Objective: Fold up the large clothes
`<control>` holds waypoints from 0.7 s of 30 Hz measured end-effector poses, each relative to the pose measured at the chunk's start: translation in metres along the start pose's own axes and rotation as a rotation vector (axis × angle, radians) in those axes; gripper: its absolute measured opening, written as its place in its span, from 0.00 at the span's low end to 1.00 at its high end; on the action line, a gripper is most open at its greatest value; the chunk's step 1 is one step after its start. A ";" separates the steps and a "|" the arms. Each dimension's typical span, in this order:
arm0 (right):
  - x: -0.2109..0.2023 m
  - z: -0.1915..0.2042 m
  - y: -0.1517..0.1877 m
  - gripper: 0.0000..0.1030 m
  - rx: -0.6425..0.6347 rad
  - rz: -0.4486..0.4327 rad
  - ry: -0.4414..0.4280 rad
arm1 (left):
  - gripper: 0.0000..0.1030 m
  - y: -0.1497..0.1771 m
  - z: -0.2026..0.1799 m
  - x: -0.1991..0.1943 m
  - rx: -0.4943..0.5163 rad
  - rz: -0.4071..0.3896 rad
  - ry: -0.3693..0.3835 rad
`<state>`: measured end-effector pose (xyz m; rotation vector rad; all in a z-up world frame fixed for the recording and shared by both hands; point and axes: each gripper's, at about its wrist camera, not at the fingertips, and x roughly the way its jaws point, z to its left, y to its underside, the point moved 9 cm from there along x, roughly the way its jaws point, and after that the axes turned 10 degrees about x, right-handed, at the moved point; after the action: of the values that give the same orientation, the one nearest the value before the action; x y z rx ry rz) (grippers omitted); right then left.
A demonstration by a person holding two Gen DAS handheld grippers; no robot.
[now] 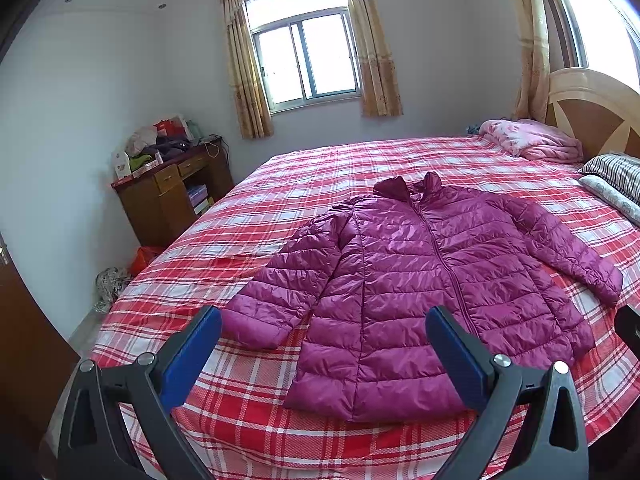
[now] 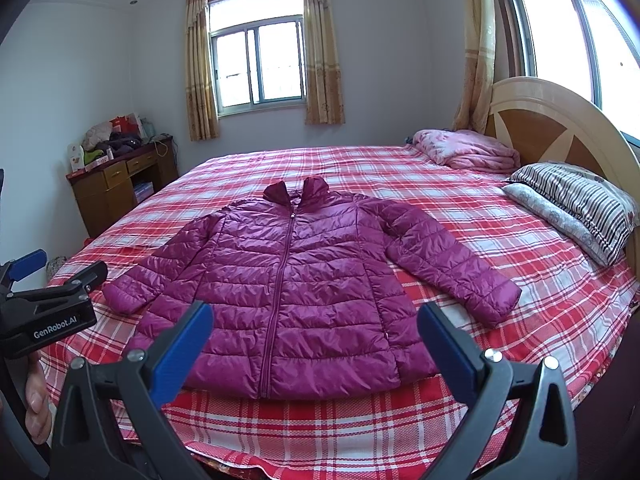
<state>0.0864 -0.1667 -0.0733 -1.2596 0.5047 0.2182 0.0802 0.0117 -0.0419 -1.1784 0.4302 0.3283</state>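
A magenta quilted puffer jacket lies flat and zipped, front up, on the red plaid bed, collar toward the far window, both sleeves spread out to the sides. It also shows in the right wrist view. My left gripper is open and empty, held above the bed's near edge just short of the jacket's hem and left sleeve cuff. My right gripper is open and empty, in front of the hem. The left gripper's body also shows at the left of the right wrist view.
Striped pillows and a folded pink blanket lie by the wooden headboard at the right. A cluttered wooden desk stands by the far left wall. Bags sit on the floor beside the bed.
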 end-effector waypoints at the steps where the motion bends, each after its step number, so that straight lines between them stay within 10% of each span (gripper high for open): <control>1: 0.000 0.000 0.000 1.00 0.000 0.000 0.000 | 0.99 0.000 0.000 0.000 0.001 0.000 -0.001; 21: 0.003 0.000 0.005 1.00 0.004 0.016 -0.004 | 0.99 0.000 0.000 0.000 0.005 0.001 -0.006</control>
<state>0.0873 -0.1653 -0.0788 -1.2517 0.5119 0.2331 0.0804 0.0118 -0.0419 -1.1716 0.4261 0.3318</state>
